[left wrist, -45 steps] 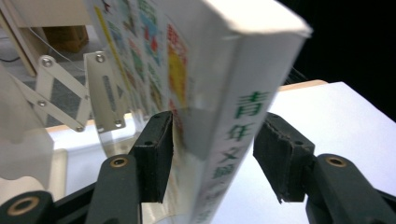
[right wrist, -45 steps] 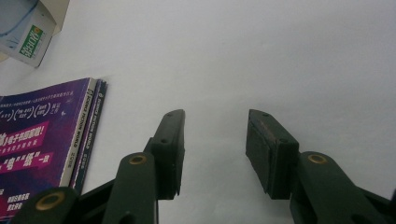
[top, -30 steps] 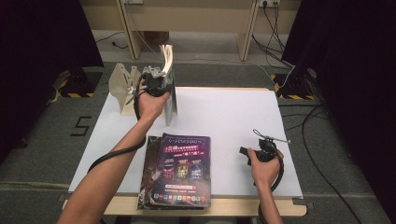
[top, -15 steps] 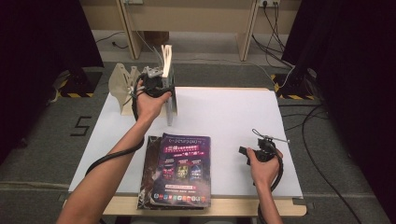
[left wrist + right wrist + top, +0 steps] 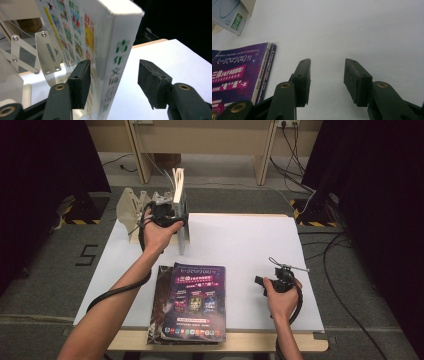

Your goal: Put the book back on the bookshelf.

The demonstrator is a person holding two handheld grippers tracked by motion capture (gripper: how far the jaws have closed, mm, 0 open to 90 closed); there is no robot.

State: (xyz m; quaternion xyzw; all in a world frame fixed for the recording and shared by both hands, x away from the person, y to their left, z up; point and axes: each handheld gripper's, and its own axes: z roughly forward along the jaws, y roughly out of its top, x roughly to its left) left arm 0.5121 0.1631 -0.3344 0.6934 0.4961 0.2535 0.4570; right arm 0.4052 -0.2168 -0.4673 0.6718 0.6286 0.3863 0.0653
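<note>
Book (image 5: 110, 37) upright at the far left of the white surface (image 5: 240, 245), leaning on a metal bookend (image 5: 48, 53). The left gripper (image 5: 113, 83) straddles its spine; its jaws have just been opening, the right pad clear of the book. The right gripper (image 5: 327, 82) rests spread beside stacked magazines (image 5: 192, 302).

Book (image 5: 178, 187) upright in rack (image 5: 131, 210), probably; magazines (image 5: 192, 302) front.
</note>
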